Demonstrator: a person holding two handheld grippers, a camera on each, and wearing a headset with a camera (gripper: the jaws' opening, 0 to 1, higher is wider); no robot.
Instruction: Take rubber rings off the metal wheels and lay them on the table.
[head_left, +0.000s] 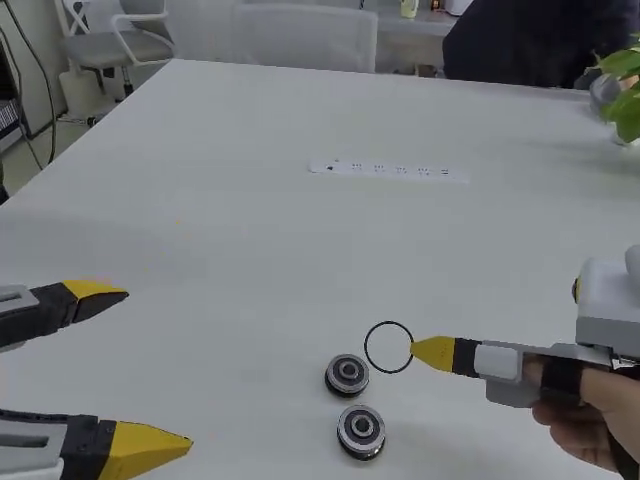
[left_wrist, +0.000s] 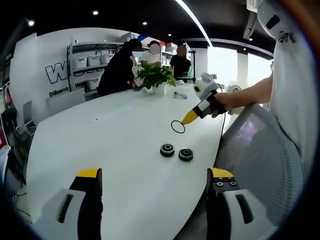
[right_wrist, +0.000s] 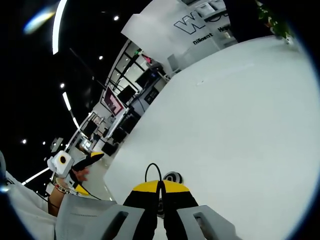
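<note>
Two small metal wheels with dark rims lie side by side on the white table, near its front edge. My right gripper comes in from the right, shut on a thin black rubber ring held just behind the wheels. My left gripper stands open at the bottom left, well away from the wheels, with nothing between its yellow tips. In the left gripper view the wheels lie ahead of my open left gripper. In the right gripper view the ring sticks up from the shut right gripper.
A white power strip lies flat at the table's middle. A potted plant stands at the far right corner. Chairs stand behind the far edge, and several people are at the far end.
</note>
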